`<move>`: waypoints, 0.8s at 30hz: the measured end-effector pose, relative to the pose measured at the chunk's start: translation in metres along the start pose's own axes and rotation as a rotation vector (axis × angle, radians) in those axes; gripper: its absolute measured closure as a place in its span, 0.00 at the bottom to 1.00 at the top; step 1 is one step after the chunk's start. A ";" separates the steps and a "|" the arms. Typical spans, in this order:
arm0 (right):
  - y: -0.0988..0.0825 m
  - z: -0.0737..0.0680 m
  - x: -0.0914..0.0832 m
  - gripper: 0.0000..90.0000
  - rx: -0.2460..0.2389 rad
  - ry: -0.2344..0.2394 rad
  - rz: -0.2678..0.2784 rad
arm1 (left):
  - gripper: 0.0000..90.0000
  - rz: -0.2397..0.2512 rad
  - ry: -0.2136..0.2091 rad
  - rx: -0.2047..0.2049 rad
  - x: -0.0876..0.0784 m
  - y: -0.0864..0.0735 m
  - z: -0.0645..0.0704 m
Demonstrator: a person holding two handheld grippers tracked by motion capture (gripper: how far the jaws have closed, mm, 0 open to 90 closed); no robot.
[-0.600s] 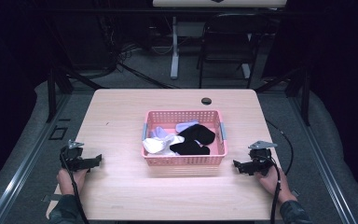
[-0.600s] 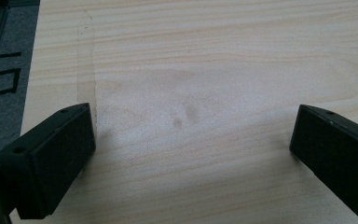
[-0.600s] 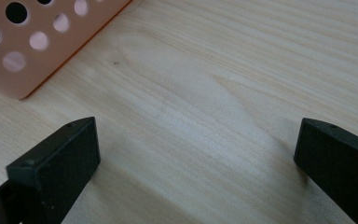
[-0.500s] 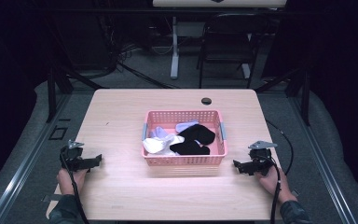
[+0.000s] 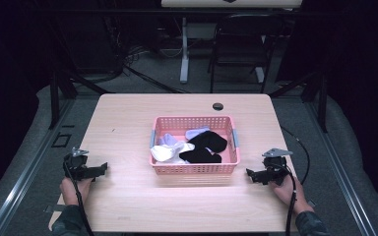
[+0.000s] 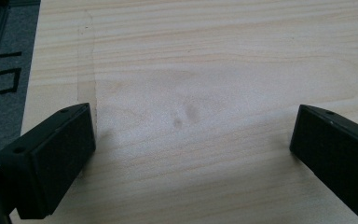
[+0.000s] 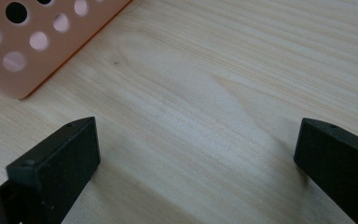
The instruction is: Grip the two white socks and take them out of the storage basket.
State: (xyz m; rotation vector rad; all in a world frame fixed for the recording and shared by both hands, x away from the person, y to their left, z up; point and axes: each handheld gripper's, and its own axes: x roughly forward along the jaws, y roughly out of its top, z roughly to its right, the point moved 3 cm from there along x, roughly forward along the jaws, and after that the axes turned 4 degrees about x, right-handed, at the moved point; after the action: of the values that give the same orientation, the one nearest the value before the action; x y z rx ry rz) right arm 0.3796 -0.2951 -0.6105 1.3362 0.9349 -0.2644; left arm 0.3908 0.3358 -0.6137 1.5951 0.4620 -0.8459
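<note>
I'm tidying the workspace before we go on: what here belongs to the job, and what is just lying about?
Belongs:
- pink basket
- black socks
- white socks
- left tongs, open
- right tongs, open

Lying about:
- black disc on the table
- chair behind

Pink perforated basket [image 5: 194,168], upright at table centre; contents: black socks [image 5: 204,147] piled right, white socks [image 5: 170,152] left, touching, loosely crumpled

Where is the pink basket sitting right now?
In the high view, the pink basket sits mid-table, between the left hand-held gripper and right hand-held gripper, holding socks.
</note>
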 end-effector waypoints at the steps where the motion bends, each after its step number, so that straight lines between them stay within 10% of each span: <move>1: 0.000 0.000 0.000 0.00 0.000 0.000 0.000 | 0.00 -0.001 0.001 -0.002 0.000 0.000 0.000; 24: 0.000 0.000 0.000 0.00 -0.001 0.000 -0.001 | 0.00 -0.006 -0.035 0.042 -0.013 0.011 0.006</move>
State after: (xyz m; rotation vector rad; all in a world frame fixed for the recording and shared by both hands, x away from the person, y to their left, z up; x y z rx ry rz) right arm 0.3797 -0.2951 -0.6105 1.3354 0.9358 -0.2646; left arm 0.3885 0.3302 -0.5965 1.6156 0.4267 -0.8913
